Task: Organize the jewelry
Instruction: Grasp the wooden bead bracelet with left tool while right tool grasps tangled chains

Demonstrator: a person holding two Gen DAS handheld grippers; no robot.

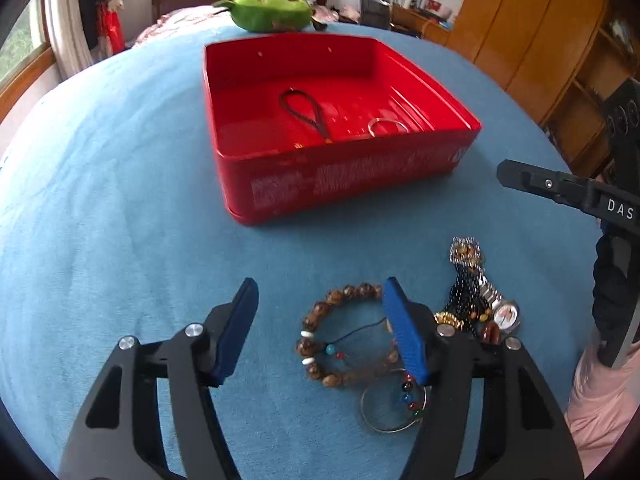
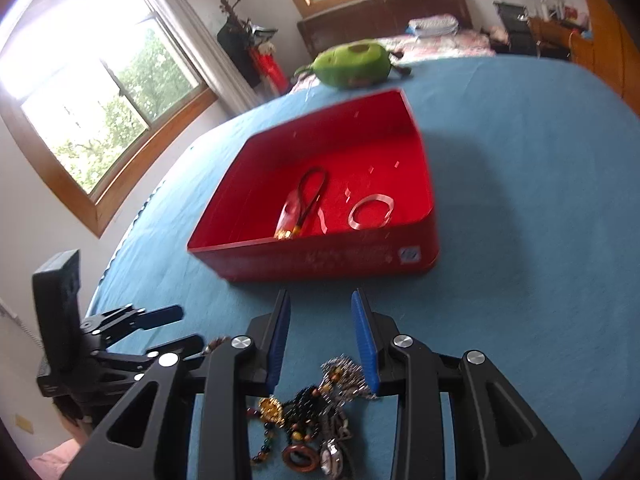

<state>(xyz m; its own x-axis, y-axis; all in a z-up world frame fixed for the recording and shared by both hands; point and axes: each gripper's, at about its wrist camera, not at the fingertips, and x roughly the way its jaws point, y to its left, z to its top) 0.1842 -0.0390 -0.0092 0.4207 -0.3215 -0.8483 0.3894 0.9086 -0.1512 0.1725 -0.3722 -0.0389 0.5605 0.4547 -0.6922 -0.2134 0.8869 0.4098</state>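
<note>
A red box (image 1: 352, 178) stands on the blue cloth; it holds a dark cord loop (image 1: 306, 114) and a silver ring (image 1: 387, 126). The box also shows in the right wrist view (image 2: 320, 258), with the cord (image 2: 308, 200) and ring (image 2: 371, 210). My left gripper (image 1: 320, 300) is open over a brown bead bracelet (image 1: 340, 336). A silver bangle with coloured beads (image 1: 394, 406) lies beside it. A heap of beaded jewelry and a watch (image 1: 478, 296) lies to the right. My right gripper (image 2: 322, 312) is open above that heap (image 2: 316, 412).
A green plush toy (image 1: 272, 10) lies behind the box. The left gripper (image 2: 132, 332) shows in the right wrist view, and the right gripper's finger (image 1: 532, 182) in the left wrist view. Wooden cupboards (image 1: 532, 32) stand at the right.
</note>
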